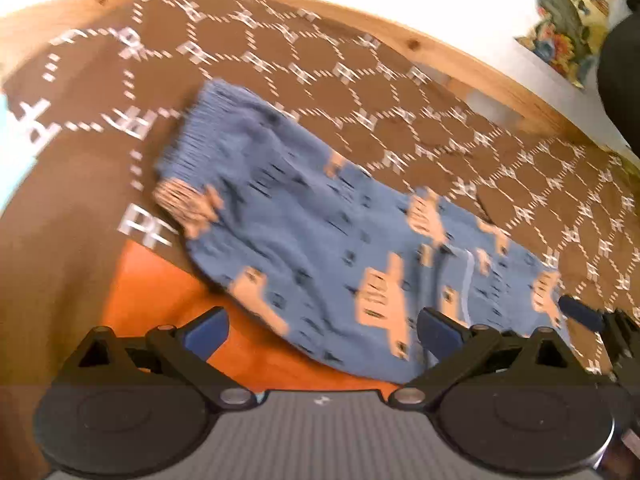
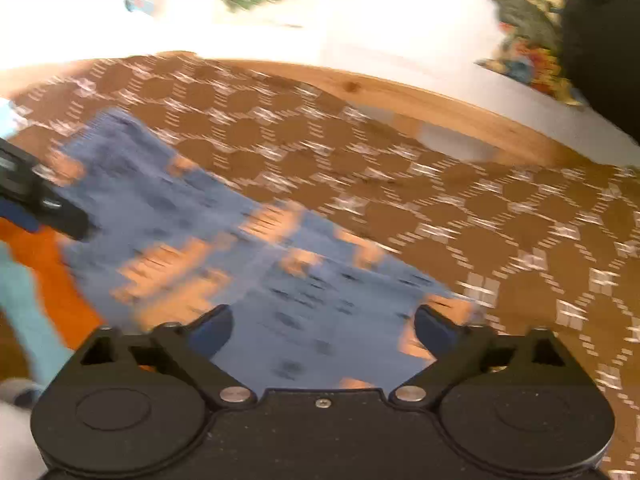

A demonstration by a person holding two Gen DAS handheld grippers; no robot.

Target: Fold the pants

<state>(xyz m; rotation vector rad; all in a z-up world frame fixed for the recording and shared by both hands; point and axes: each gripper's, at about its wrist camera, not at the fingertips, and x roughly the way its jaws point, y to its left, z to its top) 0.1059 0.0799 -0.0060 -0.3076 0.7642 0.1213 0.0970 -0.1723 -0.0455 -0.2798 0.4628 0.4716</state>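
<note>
Pants (image 1: 320,220) in blue with orange dinosaur shapes lie flat across a brown patterned cloth (image 1: 400,100) on the wooden surface (image 1: 480,76), one edge overlapping an orange sheet (image 1: 160,292). Left gripper (image 1: 322,330) and right gripper (image 2: 323,330) hover over them, jaws apart, holding nothing. A floral cushion (image 1: 568,12) sits beyond.

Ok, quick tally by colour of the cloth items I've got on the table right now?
Blue pants with peach print: 1
Brown patterned cloth: 1
Orange cloth: 1
Light teal cloth: 1
Total: 4
</note>
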